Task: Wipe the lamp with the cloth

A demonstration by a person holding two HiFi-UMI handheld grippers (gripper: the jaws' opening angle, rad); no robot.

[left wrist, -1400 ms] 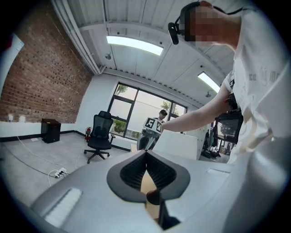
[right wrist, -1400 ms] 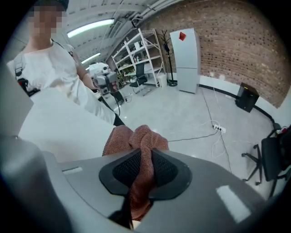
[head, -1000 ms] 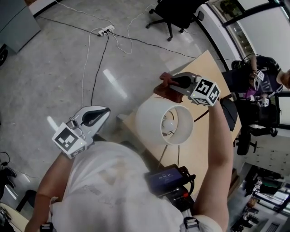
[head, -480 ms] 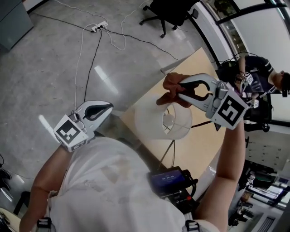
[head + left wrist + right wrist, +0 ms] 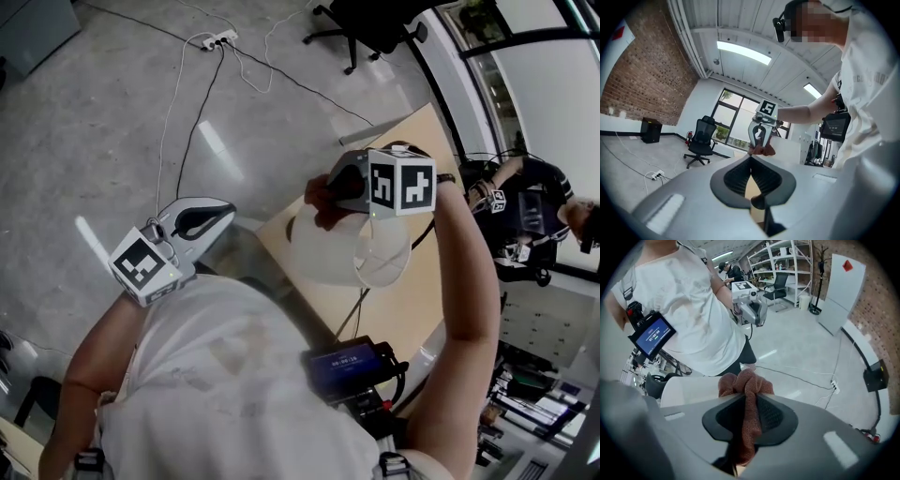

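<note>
The lamp's white shade (image 5: 339, 251) stands on a tan table (image 5: 417, 291), its open top facing up at me. My right gripper (image 5: 325, 199) points steeply down at the shade's far left rim, shut on a bunched rust-brown cloth (image 5: 317, 208) that rests against the shade. In the right gripper view the cloth (image 5: 745, 380) is pinched between the pads, with the shade (image 5: 686, 389) just beyond. My left gripper (image 5: 204, 219) hangs off the table's left side over the floor, level, its jaws shut with nothing between them (image 5: 751, 158).
A small screen unit (image 5: 345, 362) hangs at the chest, with a cord running to the table. On the grey floor lie a power strip (image 5: 217, 39) and cables. An office chair (image 5: 367, 26) stands at the back. Another person (image 5: 525, 216) is beyond the table on the right.
My right gripper swung left across the top of the shade and tipped downward, carrying the cloth to the shade's left rim. The left gripper stayed where it was.
</note>
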